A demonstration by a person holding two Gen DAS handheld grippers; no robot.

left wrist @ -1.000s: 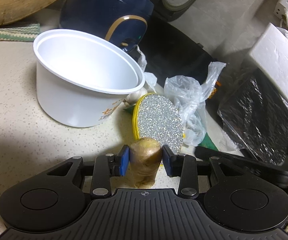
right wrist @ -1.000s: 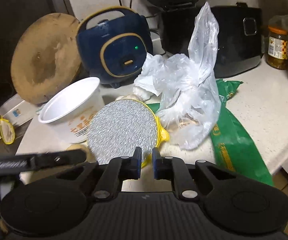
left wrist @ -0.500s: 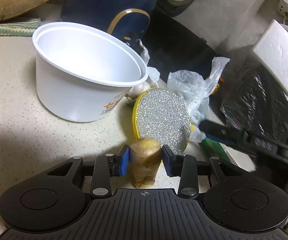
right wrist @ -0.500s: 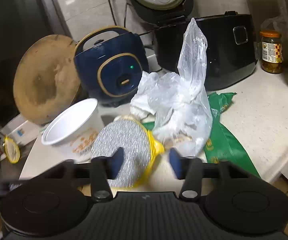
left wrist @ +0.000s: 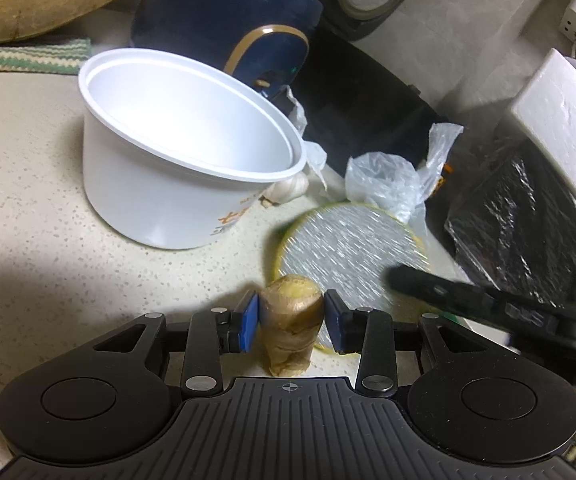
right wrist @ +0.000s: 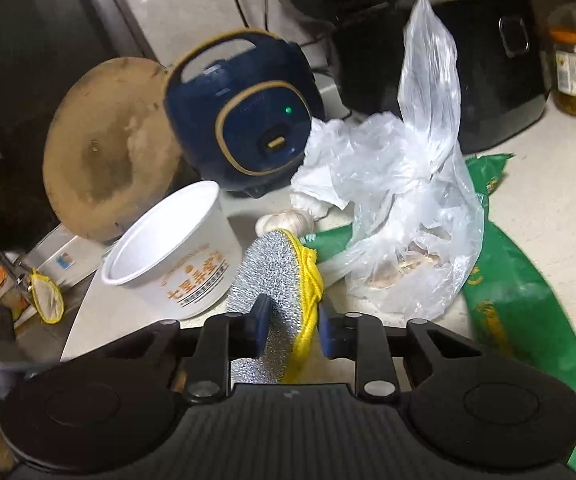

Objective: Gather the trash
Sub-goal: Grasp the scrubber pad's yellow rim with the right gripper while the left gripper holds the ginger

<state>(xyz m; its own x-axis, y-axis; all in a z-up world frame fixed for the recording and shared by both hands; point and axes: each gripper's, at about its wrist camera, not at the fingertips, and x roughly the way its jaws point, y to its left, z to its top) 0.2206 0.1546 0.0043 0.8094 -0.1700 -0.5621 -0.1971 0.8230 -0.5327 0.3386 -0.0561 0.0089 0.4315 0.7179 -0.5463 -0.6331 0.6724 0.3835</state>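
Your right gripper [right wrist: 291,330] has just been closing its jaws on the round scouring pad [right wrist: 275,280], tilted up edge-on off the tabletop [left wrist: 47,208], while your left gripper [left wrist: 291,322] pinches the upright ginger piece [left wrist: 291,320] just beside it.

The left claw [left wrist: 291,322] points forward and somewhat downward, its two blue pads set upright on either side of a knobbly piece of ginger [left wrist: 290,322], which stands pinched between them. The right claw [right wrist: 292,330] tilts down at much the same slant (it shows as a dark bar reaching in from the right in the left wrist view). Its jaws have just been closing, and now they clamp the edge of a round silver scouring pad with a yellow rim [right wrist: 277,288], one pad on each face.
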